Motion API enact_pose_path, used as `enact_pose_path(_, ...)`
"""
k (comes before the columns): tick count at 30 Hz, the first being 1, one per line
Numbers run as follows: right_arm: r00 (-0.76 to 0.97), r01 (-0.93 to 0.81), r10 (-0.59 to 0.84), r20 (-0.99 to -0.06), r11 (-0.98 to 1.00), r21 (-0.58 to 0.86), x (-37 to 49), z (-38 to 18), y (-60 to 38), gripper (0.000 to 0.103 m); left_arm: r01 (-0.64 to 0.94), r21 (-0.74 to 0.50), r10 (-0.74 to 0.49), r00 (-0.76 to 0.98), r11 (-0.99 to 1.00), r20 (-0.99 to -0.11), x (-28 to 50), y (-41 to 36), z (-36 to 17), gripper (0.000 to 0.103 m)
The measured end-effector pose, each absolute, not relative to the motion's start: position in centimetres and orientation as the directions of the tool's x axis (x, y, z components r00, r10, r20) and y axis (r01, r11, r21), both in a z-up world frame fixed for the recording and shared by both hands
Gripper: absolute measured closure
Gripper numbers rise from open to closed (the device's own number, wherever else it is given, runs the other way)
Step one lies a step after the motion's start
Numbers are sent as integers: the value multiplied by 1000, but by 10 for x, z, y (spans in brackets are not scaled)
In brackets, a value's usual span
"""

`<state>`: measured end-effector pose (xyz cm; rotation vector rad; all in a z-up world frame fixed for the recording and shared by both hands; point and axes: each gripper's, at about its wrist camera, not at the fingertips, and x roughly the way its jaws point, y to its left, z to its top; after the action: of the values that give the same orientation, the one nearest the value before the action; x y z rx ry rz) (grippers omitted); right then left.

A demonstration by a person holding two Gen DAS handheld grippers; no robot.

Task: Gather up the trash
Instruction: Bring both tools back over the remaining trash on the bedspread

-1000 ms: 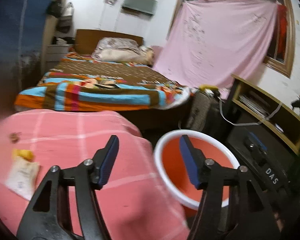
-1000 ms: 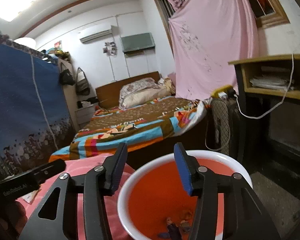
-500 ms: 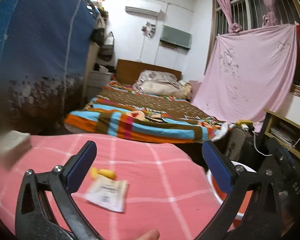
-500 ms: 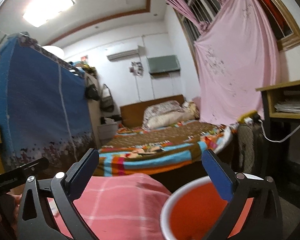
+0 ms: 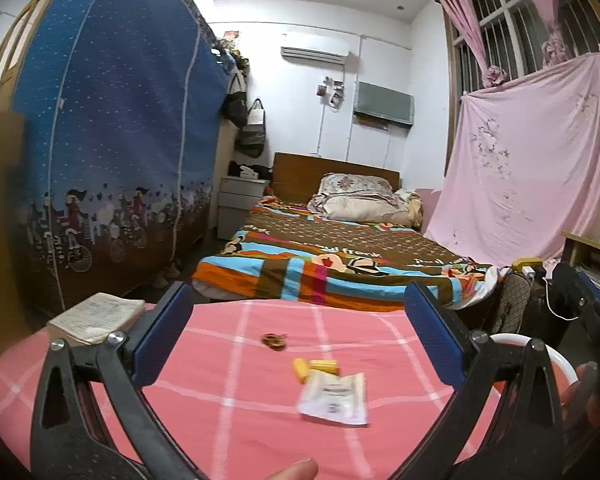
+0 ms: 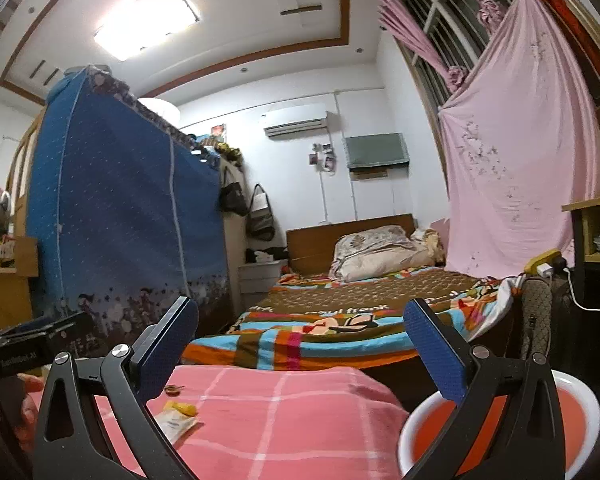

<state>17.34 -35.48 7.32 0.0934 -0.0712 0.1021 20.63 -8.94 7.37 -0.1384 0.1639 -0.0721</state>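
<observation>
Lying on the pink cloth (image 5: 260,400): white wrapper (image 5: 334,398), yellow scraps (image 5: 314,368), brown bit (image 5: 274,340). Swinging back from the bin (image 6: 500,420) (drop apparently done), left gripper (image 5: 296,324) and right gripper (image 6: 300,344) having just been opening, now spread wide, gripping nothing, lining up another pickup.

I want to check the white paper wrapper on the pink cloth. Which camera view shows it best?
The left wrist view: the white wrapper lies whole between the open fingers. In the right wrist view the wrapper is small and partly behind a gripper finger.
</observation>
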Motion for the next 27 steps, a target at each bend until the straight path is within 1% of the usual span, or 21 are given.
enact_pose_path(7,986,-163,161,43,986,34,185,71,-324,0,22,-128,-40,990,992,-139,204,-65,69,14)
enact_pose_path(10,982,-187,187,1,982,8,193,68,-310,0,16,-112,-33,988,994,-151,208,-57,65,14)
enact_pose_path(12,976,-209,207,-65,978,-12,204,65,-301,0,14,-106,-33,983,994,-179,213,-49,62,14)
enact_pose_path(16,941,-252,234,-247,967,-43,231,51,-282,0,8,-103,-33,969,995,-244,223,-41,55,15)
enact_pose_path(21,900,-257,204,-386,962,-90,252,37,-263,1,-2,-127,-41,942,992,-334,235,-31,47,18)
enact_pose_path(23,872,-278,209,-443,956,-97,261,31,-256,5,-9,-143,-46,927,990,-372,239,-28,43,20)
enact_pose_path(25,848,-305,228,-479,948,-88,266,25,-252,11,-13,-157,-55,905,987,-421,245,-24,38,22)
enact_pose_path(27,812,-335,251,-527,940,-67,273,20,-247,16,-16,-166,-64,884,986,-464,251,-22,33,28)
